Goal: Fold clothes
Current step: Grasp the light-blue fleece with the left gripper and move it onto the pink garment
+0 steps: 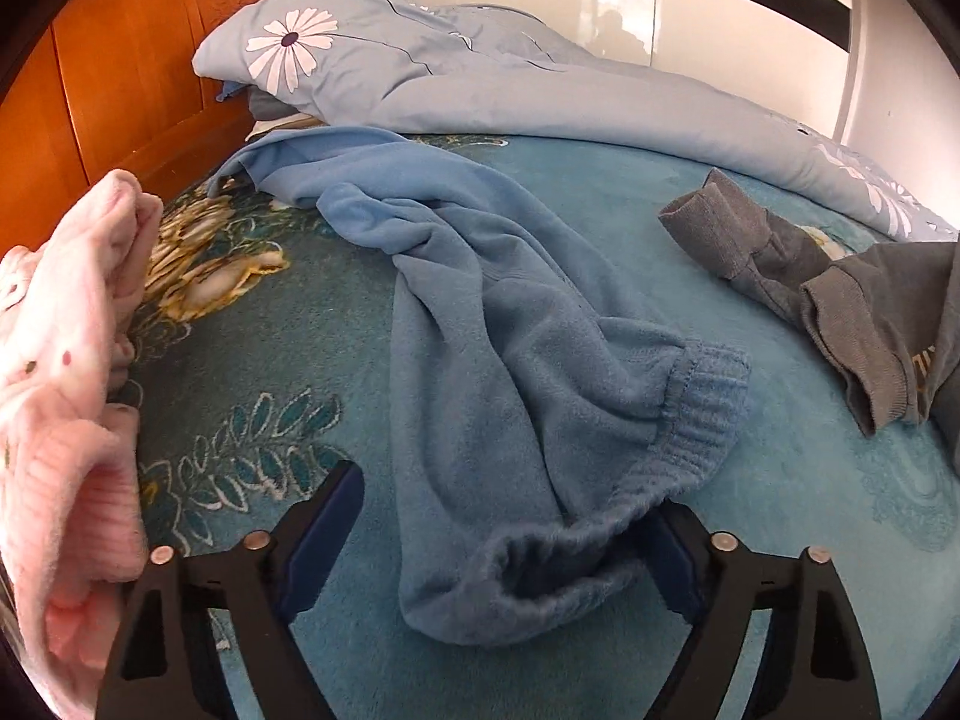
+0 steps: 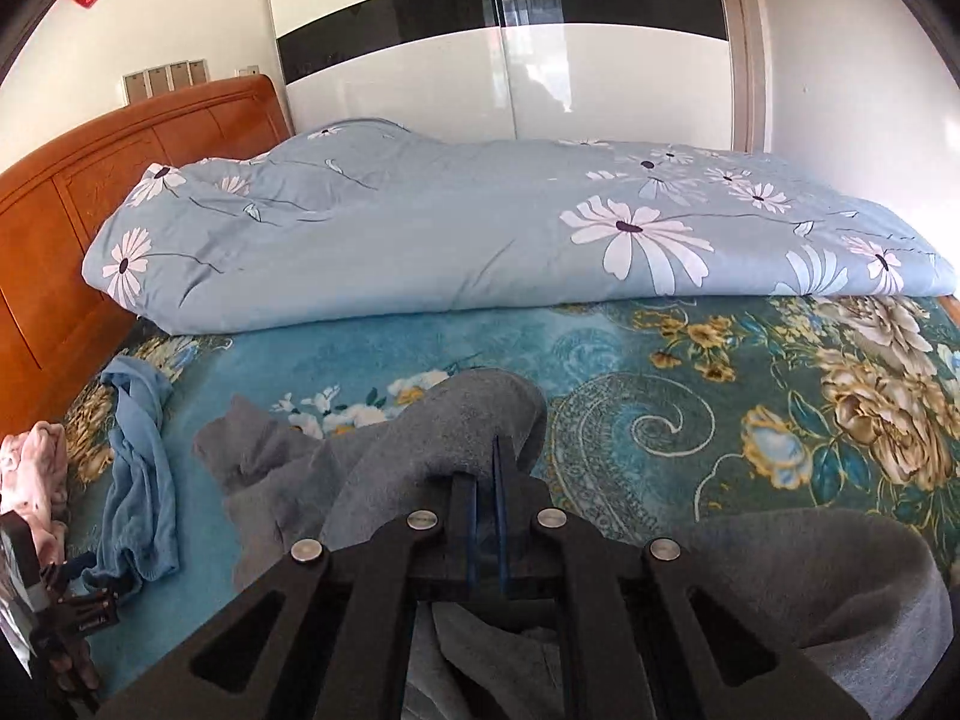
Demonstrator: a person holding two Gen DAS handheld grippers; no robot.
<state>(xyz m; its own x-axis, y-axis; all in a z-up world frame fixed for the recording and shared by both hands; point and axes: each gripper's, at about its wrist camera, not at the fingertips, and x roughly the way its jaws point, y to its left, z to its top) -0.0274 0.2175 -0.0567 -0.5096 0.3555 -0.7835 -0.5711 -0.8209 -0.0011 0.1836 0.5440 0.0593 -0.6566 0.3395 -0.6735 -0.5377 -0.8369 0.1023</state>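
Observation:
A crumpled light blue garment (image 1: 510, 324) lies on the teal flowered bedspread (image 1: 270, 360). My left gripper (image 1: 498, 516) is open, its fingers either side of the garment's ribbed cuff end, low over the bed. A grey sweatshirt (image 2: 336, 480) lies bunched to the right; its cuffs show in the left wrist view (image 1: 780, 276). My right gripper (image 2: 486, 468) is shut on a fold of the grey sweatshirt, which drapes over the fingers. The blue garment also shows at the left of the right wrist view (image 2: 138, 480), with the left gripper (image 2: 78, 600) by it.
A pink garment (image 1: 66, 360) is heaped at the left bed edge. A light blue daisy-print duvet (image 2: 480, 228) lies bunched across the far side. An orange wooden headboard (image 2: 78, 204) stands at the left, a white and black wardrobe (image 2: 504, 60) behind.

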